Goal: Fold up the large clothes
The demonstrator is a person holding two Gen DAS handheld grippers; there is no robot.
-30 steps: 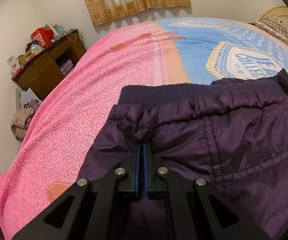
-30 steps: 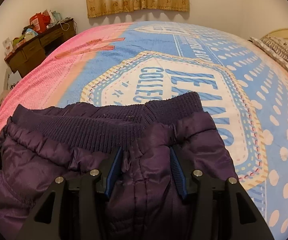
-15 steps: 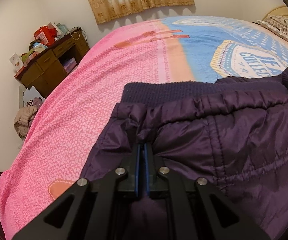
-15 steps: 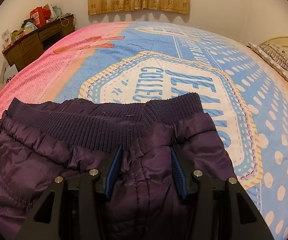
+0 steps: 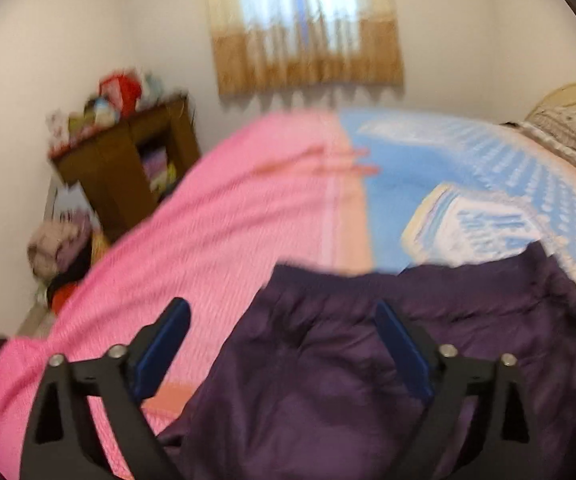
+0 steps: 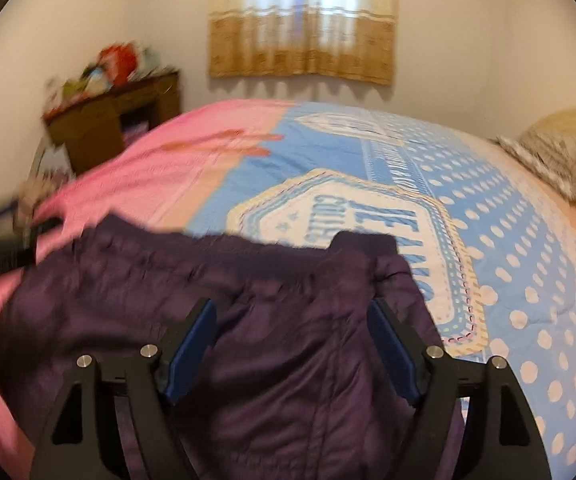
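Note:
A dark purple padded jacket (image 5: 327,380) lies on the bed, its ribbed hem toward the far side. My left gripper (image 5: 284,320) hangs above the jacket's left edge. Its jaws are opening wide, and its blue pads (image 5: 160,352) press on nothing. In the right wrist view the same jacket (image 6: 288,360) lies below my right gripper (image 6: 291,320), whose jaws are also opening. The fabric shows between those fingers, but the pads (image 6: 192,348) stand off it. Both views are motion-blurred.
The bed cover (image 5: 228,220) is pink on the left and blue (image 6: 527,240) with white dots and a crest on the right. A cluttered wooden desk (image 5: 128,152) stands at the far left wall, with clothes heaped on the floor (image 5: 60,248). A pillow (image 5: 563,136) lies far right.
Both grippers were shut on the jacket's upper layer. They have let it go, spread their jaws and lifted back, so the jacket now lies lower in both views.

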